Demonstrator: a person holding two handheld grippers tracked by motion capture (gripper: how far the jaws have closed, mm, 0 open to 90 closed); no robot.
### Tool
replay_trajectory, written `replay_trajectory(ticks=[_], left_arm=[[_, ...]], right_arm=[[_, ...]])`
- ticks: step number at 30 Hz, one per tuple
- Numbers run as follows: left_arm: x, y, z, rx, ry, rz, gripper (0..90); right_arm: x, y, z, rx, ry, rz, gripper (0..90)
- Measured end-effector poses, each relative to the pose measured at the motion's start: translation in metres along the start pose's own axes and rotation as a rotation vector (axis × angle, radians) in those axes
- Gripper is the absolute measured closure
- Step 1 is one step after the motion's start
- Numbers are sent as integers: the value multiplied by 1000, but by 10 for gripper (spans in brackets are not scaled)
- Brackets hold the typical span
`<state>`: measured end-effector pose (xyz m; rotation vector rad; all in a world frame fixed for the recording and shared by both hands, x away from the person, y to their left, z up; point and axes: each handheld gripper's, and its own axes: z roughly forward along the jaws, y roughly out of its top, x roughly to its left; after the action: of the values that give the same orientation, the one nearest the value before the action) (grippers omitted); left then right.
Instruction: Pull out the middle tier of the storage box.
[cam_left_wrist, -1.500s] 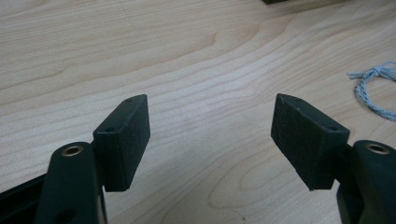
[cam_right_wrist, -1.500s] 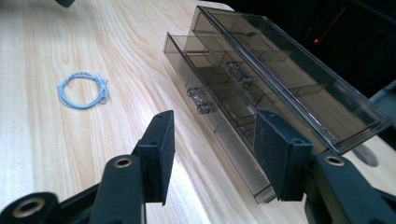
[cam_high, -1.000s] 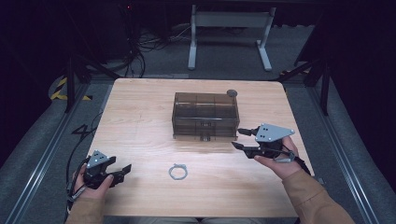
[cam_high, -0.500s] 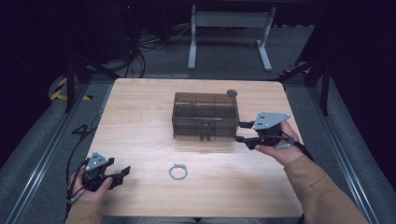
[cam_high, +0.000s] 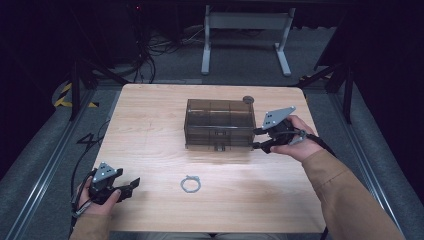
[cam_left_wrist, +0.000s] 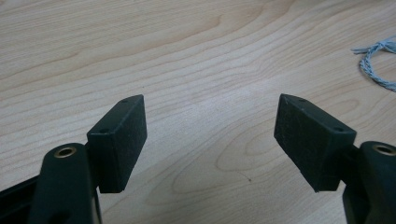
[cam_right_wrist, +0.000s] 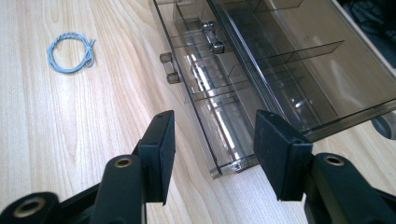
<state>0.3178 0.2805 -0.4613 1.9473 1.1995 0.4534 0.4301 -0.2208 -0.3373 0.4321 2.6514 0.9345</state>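
A smoky clear plastic drawer box (cam_high: 217, 125) stands in the middle of the wooden table (cam_high: 150, 125). My right gripper (cam_high: 257, 139) is at the box's right front corner, held by a hand in a tan sleeve. In the right gripper view the jaws (cam_right_wrist: 212, 126) stand open and have just closed slightly. The box's lower corner (cam_right_wrist: 224, 168) lies between and just ahead of them, untouched. A loop of pale blue string (cam_high: 190, 184) lies on the near middle of the table. My left gripper (cam_high: 132, 186) rests open at the near left, over bare wood (cam_left_wrist: 210, 107), with the string loop (cam_left_wrist: 373, 65) off to its right.
A small dark round thing (cam_high: 248, 99) sits behind the box's far right corner. A white metal frame (cam_high: 245, 30) stands on the floor beyond the table. Cables lie on the floor at the far left. The box's small drawer knobs (cam_right_wrist: 170, 70) face the near side.
My right gripper has moved away from the near edge, a little up and left, to the box's right front corner. The left gripper, the string and the box have stayed put.
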Motion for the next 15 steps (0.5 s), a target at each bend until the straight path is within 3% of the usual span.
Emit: replay_trajectory(ticks=[15], left_arm=[[1, 8, 8, -5, -27, -4, 266]], right_arm=[[-13, 25, 18, 115, 88, -27, 599]])
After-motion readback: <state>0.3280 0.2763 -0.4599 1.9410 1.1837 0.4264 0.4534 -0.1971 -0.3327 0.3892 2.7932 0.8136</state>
